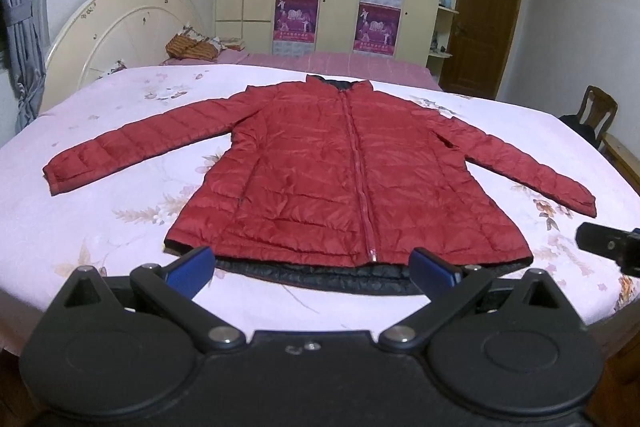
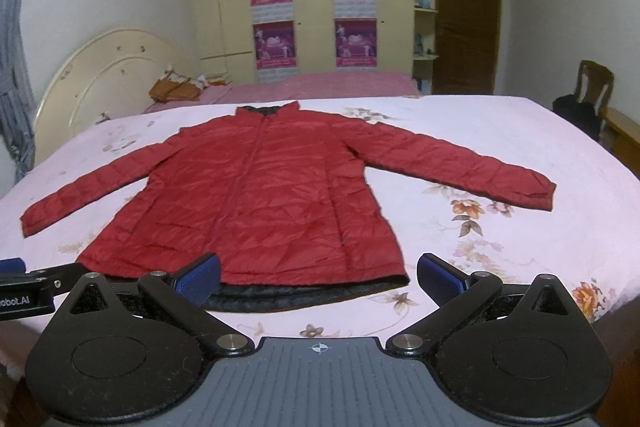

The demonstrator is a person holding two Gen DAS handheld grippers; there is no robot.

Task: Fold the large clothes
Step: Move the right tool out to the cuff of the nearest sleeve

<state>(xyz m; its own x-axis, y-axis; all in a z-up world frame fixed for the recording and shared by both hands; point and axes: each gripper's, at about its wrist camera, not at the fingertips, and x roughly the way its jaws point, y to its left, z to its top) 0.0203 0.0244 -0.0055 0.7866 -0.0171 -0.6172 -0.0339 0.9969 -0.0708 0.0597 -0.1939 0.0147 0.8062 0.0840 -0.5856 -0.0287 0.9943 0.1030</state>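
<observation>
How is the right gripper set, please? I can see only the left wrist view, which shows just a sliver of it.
Observer: The right gripper is open, with nothing between its fingers.
Operator: Thank you. Where does it sit relative to the jacket?
Observer: It is at the near hem of the jacket, toward the hem's right end.
Operator: Do both fingers line up with the hem?
Observer: No. One finger shows in front of the hem; the other shows against bare sheet, past the hem's corner.
</observation>
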